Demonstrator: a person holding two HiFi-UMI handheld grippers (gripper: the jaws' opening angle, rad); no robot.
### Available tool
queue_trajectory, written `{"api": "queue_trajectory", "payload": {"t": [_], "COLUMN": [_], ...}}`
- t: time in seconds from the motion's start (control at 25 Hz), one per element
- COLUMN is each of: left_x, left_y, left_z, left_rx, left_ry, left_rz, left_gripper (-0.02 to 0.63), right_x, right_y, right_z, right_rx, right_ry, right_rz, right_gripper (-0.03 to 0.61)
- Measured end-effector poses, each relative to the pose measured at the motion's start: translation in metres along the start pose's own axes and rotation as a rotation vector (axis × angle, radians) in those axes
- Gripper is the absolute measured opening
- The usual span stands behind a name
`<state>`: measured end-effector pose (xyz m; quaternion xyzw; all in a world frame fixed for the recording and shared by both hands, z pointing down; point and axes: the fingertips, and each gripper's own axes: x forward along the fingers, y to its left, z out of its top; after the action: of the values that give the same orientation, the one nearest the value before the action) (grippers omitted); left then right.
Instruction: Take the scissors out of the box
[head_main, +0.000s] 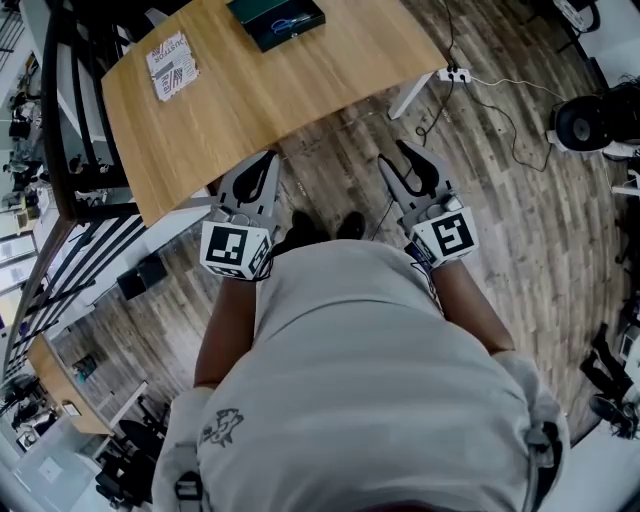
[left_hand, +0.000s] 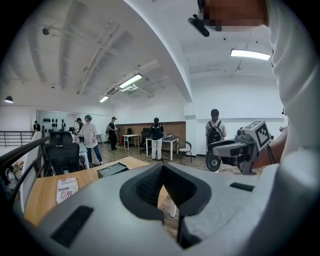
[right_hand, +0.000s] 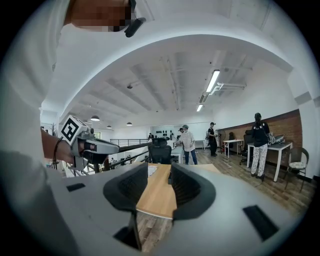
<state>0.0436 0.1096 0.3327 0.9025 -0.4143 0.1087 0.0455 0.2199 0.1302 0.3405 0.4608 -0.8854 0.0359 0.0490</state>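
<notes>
We hold our right hand-held gripper wide open and empty, ready for the box. Our left hand-held gripper is closed on nothing.

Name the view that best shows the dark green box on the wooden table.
The head view: it looks down into the dark green box on the wooden table, contents visible, though the top edge crops it. The left gripper view shows it flat and side-on; the right gripper view hardly shows it.
</notes>
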Motion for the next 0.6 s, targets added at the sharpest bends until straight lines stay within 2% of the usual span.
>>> {"api": "queue_trajectory", "payload": {"t": [0.36, 0.6], "left_x": [0.017, 0.040], "left_y": [0.043, 0.084], "left_z": [0.000, 0.001], "left_rx": [-0.027, -0.080], "left_ry": [-0.017, -0.026], "left_rz": [-0.008, -0.049], "left_gripper": [0.005, 0.005], "right_x": [0.049, 0.098], "right_y": [0.000, -0.002], "right_z": [0.004, 0.014], "right_rx": [-0.023, -0.042], "right_ry": [0.018, 0.038], "right_rz": [0.021, 0.028], "right_gripper": [0.153, 0.152]}}
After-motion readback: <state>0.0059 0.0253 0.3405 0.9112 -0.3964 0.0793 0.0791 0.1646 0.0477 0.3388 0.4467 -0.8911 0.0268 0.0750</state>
